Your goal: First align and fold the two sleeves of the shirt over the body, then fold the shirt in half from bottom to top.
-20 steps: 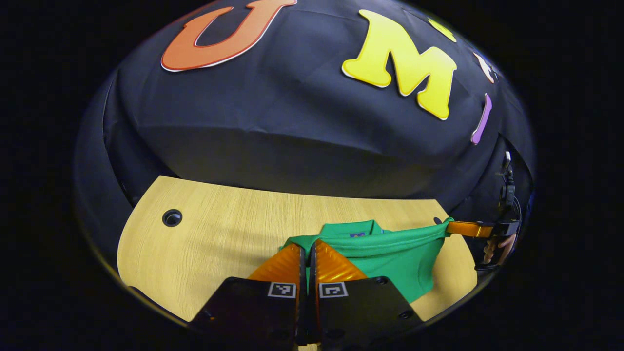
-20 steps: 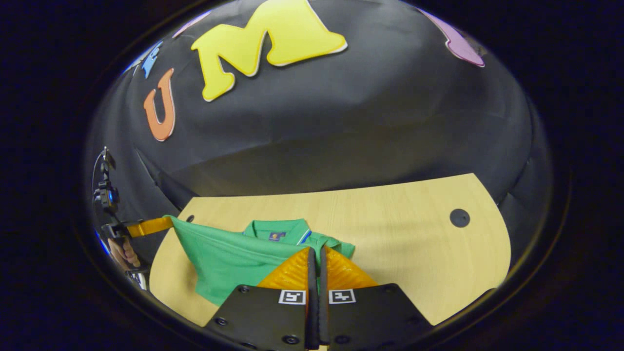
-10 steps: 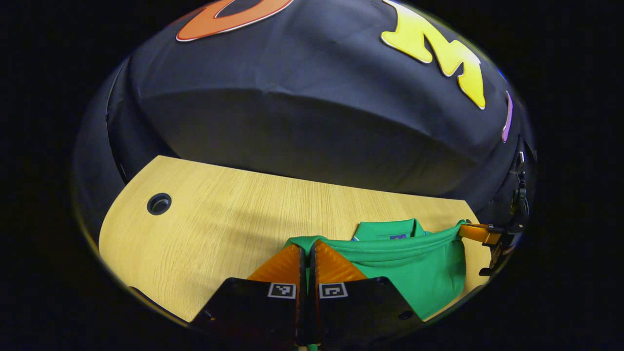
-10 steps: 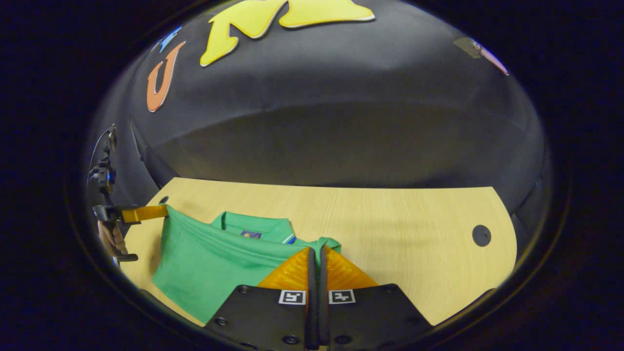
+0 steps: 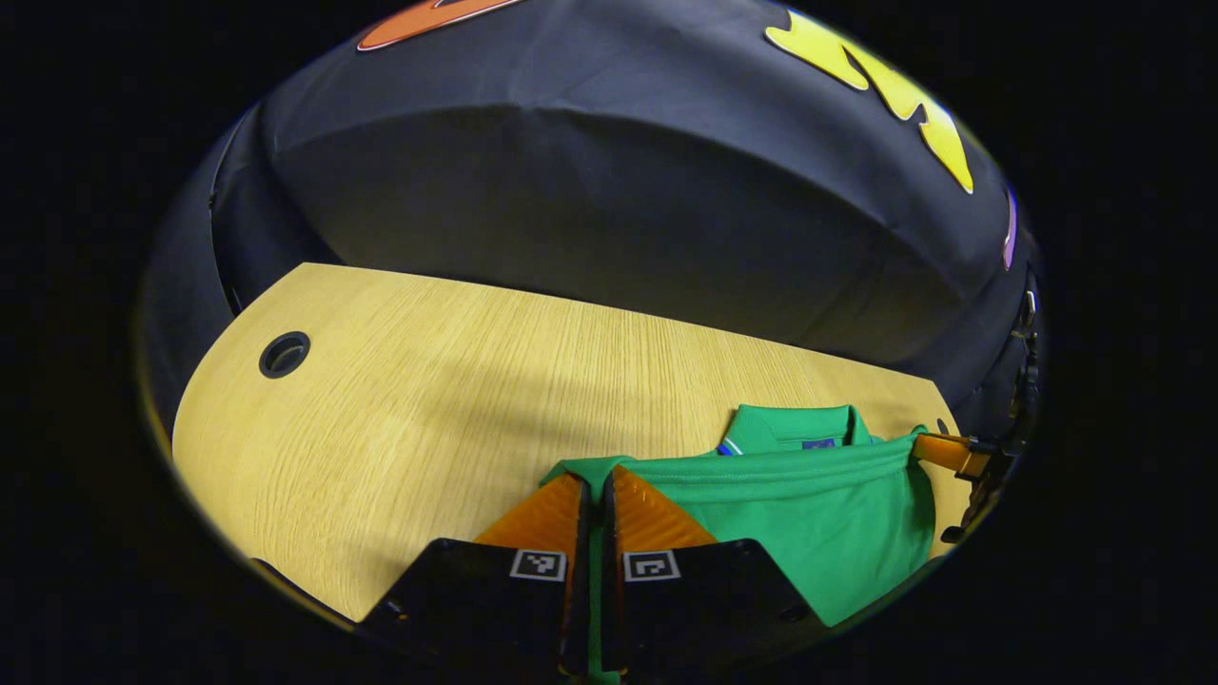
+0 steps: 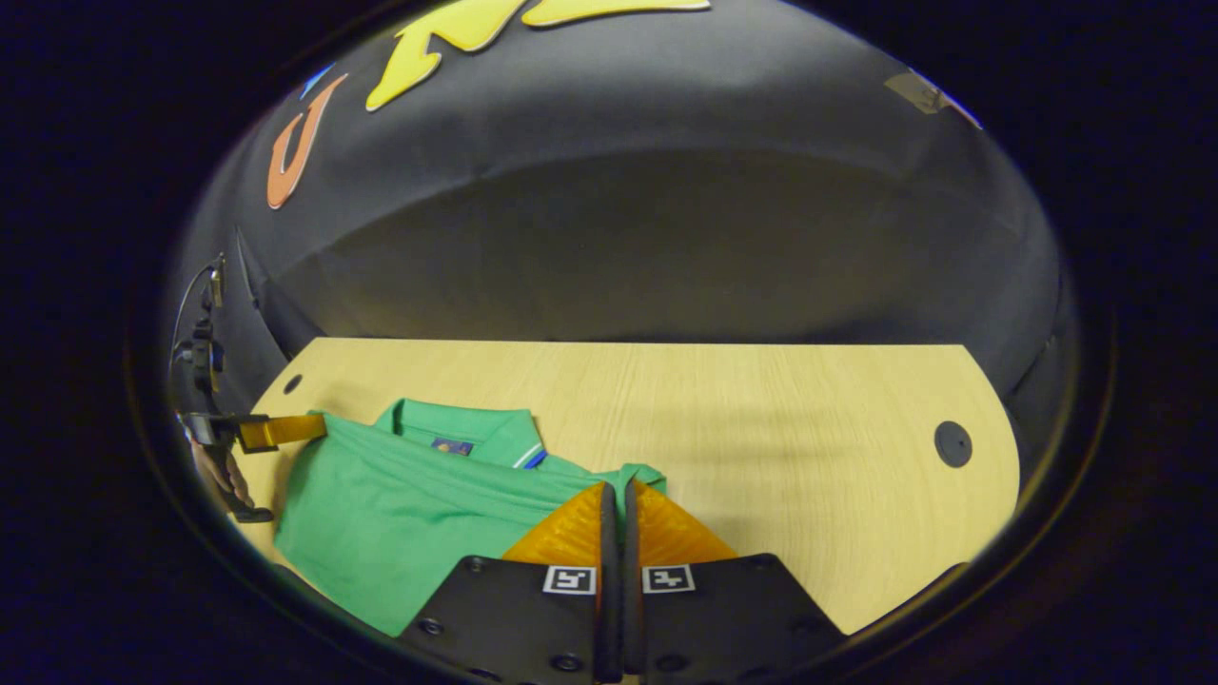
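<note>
Left gripper view: my left gripper (image 5: 596,495) sits at 6 o'clock, jaws pressed together on a corner of the green knitted polo shirt (image 5: 809,504); a strip of green cloth runs down between them.
Right gripper view: my right gripper (image 6: 617,499) is likewise at 6 o'clock, jaws pinched tight on the other bottom corner of the shirt (image 6: 400,504).
Where the shirt is: on the pale wood-grain surface (image 5: 428,381), sleeves already lying over the body, I judge; the collar (image 6: 457,430) is at the far end, toward the black cloth wall.
The relation that matters: the hem edge is stretched straight between my two grippers, running crosswise, from 6 to 3 o'clock in the left gripper view and from 6 to 9 o'clock in the right gripper view, where the far left gripper (image 6: 276,430) holds its end. The collar lies just beyond this edge, toward 12 o'clock.
Step in hand: the bottom-to-top fold, near its end by my reckoning.
Which hand is nearer: neither; both carry the edge level.
Around: a dark round grommet hole (image 6: 952,443) in the surface at 3 o'clock, well apart from the shirt.
In the way: nothing between hem and collar.
</note>
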Tool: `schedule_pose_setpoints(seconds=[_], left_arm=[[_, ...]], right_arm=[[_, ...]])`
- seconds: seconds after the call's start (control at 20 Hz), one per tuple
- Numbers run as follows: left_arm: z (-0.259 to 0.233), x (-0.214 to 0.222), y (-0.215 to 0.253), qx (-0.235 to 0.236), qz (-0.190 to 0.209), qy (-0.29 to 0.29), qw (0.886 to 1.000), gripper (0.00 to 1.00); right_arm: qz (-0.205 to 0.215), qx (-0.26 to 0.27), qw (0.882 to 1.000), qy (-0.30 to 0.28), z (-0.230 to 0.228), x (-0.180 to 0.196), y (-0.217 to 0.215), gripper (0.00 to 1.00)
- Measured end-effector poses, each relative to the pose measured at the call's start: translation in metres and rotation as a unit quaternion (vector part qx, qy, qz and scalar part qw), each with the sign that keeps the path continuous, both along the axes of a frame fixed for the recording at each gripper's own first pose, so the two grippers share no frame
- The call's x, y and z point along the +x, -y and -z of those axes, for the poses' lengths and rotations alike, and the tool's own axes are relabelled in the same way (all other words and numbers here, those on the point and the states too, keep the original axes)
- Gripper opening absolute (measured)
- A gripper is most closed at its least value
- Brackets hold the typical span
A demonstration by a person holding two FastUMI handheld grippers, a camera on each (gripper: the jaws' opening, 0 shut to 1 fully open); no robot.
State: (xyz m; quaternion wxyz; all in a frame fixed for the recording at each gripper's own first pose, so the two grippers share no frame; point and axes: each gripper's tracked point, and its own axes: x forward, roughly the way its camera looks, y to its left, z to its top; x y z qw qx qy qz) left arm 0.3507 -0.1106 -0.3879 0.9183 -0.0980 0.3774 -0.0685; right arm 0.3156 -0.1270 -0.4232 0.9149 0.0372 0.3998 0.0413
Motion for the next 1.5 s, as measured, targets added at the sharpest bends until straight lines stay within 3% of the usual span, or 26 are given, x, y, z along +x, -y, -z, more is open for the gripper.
schedule_pose_setpoints(seconds=[0.15, 0.2, 0.3, 0.35, 0.4, 0.45, 0.5, 0.6, 0.65, 0.7, 0.75, 0.8, 0.85, 0.9, 1.15, 1.25, 1.35, 1.5], left_arm=[[-0.001, -0.009, 0.001, 0.011, 0.008, -0.010, 1.000, 0.15], [0.001, -0.010, 0.002, 0.019, 0.010, -0.015, 1.000, 0.31], [-0.007, -0.014, -0.003, 0.033, 0.003, -0.013, 0.999, 0.63], [-0.014, -0.013, -0.006, 0.036, -0.006, -0.008, 0.999, 0.71], [-0.023, -0.014, -0.007, 0.034, -0.014, -0.002, 0.999, 0.85], [-0.031, -0.017, -0.010, 0.037, -0.021, 0.002, 0.999, 0.91], [-0.043, -0.022, -0.012, 0.035, -0.023, 0.003, 0.999, 0.98], [-0.069, -0.033, -0.015, 0.032, -0.026, 0.014, 0.999, 0.99], [-0.086, -0.040, -0.016, 0.032, -0.027, 0.024, 0.999, 0.98], [-0.108, -0.048, -0.015, 0.033, -0.025, 0.037, 0.998, 0.98], [-0.133, -0.059, -0.014, 0.035, -0.023, 0.055, 0.998, 0.98], [-0.162, -0.069, -0.014, 0.037, -0.024, 0.077, 0.996, 0.98], [-0.194, -0.085, -0.014, 0.040, -0.023, 0.100, 0.994, 0.98], [-0.223, -0.097, -0.014, 0.041, -0.025, 0.122, 0.991, 0.99], [-0.362, -0.175, 0.003, 0.033, -0.030, 0.241, 0.969, 0.98], [-0.397, -0.209, 0.012, 0.026, -0.028, 0.279, 0.960, 0.98], [-0.424, -0.246, 0.018, 0.028, -0.026, 0.306, 0.951, 0.98], [-0.441, -0.292, 0.028, 0.024, -0.032, 0.317, 0.948, 0.98]], right_arm=[[0.005, -0.009, 1.000, 0.003, -0.003, 0.000, -0.001, 0.11], [0.008, -0.004, 1.000, 0.006, -0.007, 0.000, -0.003, 0.27], [0.017, -0.007, 1.000, 0.014, -0.016, 0.000, 0.001, 0.49], [0.024, -0.015, 0.999, 0.021, -0.023, -0.002, 0.004, 0.61], [0.032, -0.024, 0.999, 0.026, -0.030, -0.004, 0.009, 0.72], [0.039, -0.031, 0.998, 0.029, -0.036, -0.009, 0.011, 0.78], [0.042, -0.033, 0.998, 0.031, -0.044, -0.015, 0.012, 0.91], [0.051, -0.038, 0.997, 0.044, -0.065, -0.028, 0.012, 0.92], [0.054, -0.039, 0.996, 0.052, -0.080, -0.038, 0.011, 0.87], [0.058, -0.040, 0.996, 0.063, -0.098, -0.048, 0.010, 0.95], [0.058, -0.042, 0.994, 0.077, -0.119, -0.061, 0.007, 0.94], [0.060, -0.046, 0.993, 0.094, -0.143, -0.073, 0.005, 0.88], [0.058, -0.049, 0.990, 0.115, -0.170, -0.087, 0.000, 0.95], [0.055, -0.055, 0.988, 0.137, -0.197, -0.101, -0.004, 0.95], [0.053, -0.076, 0.962, 0.258, -0.331, -0.180, -0.028, 0.95], [0.061, -0.058, 0.951, 0.299, -0.370, -0.215, -0.046, 0.95], [0.062, -0.061, 0.941, 0.328, -0.393, -0.253, -0.053, 0.95], [0.065, -0.068, 0.934, 0.345, -0.409, -0.295, -0.066, 0.95]])
